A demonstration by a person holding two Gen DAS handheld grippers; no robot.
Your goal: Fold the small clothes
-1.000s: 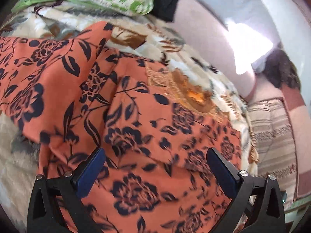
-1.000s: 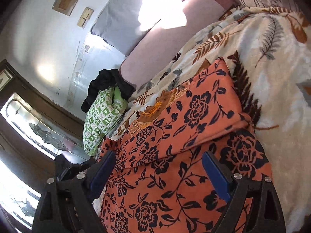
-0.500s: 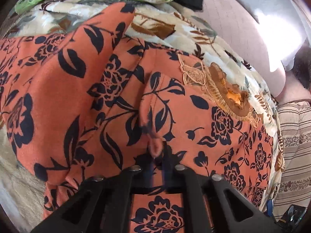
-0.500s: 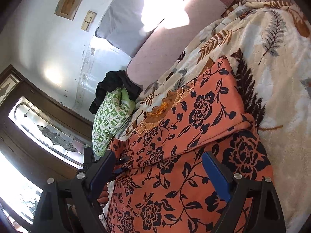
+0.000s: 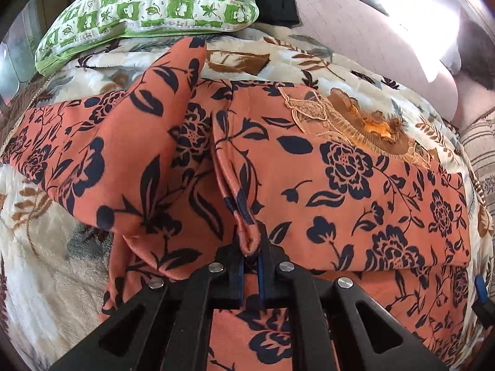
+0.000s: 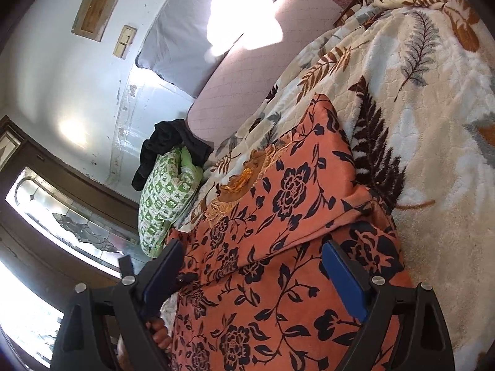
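Pinching fold [image 5: 247, 232], fingers' [image 5: 267, 247] pads hidden

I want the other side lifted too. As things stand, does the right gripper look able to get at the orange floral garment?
Probably yes. The right gripper is open with the orange floral garment lying directly between and ahead of its fingers, nothing over it. The left gripper is shut on a fold at the far side.
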